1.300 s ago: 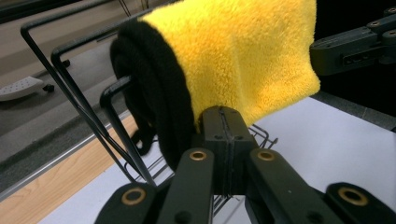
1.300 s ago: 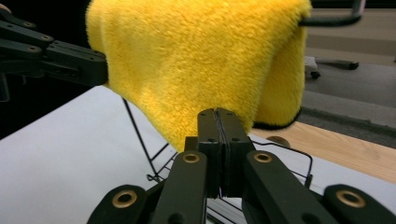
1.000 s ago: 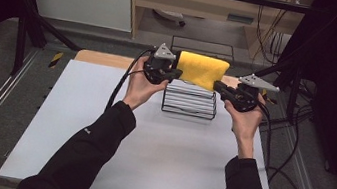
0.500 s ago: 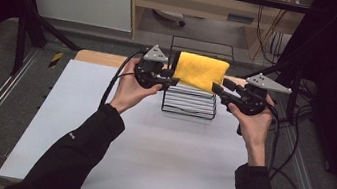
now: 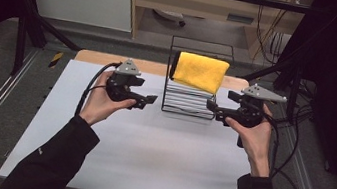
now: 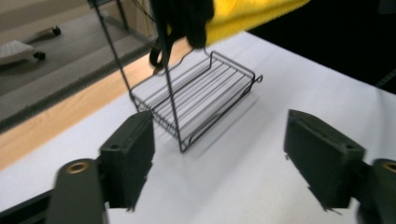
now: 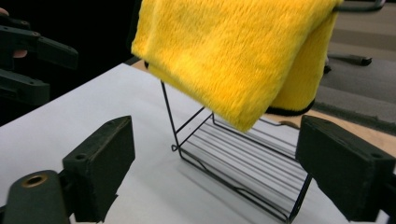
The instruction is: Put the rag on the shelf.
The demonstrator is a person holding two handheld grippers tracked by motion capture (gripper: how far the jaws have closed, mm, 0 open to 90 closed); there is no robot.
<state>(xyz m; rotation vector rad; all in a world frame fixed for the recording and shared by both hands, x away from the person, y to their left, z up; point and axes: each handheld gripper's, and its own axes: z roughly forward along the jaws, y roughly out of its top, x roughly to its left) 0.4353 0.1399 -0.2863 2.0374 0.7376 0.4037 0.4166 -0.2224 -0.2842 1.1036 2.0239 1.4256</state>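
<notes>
i've got the yellow cloth point(image 5: 201, 71) draped over the wire rack point(image 5: 188, 108); left gripper point(image 5: 149, 100) and right gripper point(image 5: 212, 107) jaws have just been opening, wide and empty. hanging looks done.

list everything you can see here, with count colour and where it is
towel: 1, yellow with a dark edge, draped over the top bar of the rack
wire rack: 1, black, at the far middle of the table, slatted base resting on the top
table: 1, white top with a wooden strip at the far edge
rolling base: 1, pale, on the floor beyond the table
cables: several, dark, hanging at the far right
left gripper: 1, black with grey plate, left of the rack, fingers just opened, nothing between them
right gripper: 1, black with grey plate, right of the rack, fingers just opened, empty
sleeves: 2, black, entering from the bottom
</notes>
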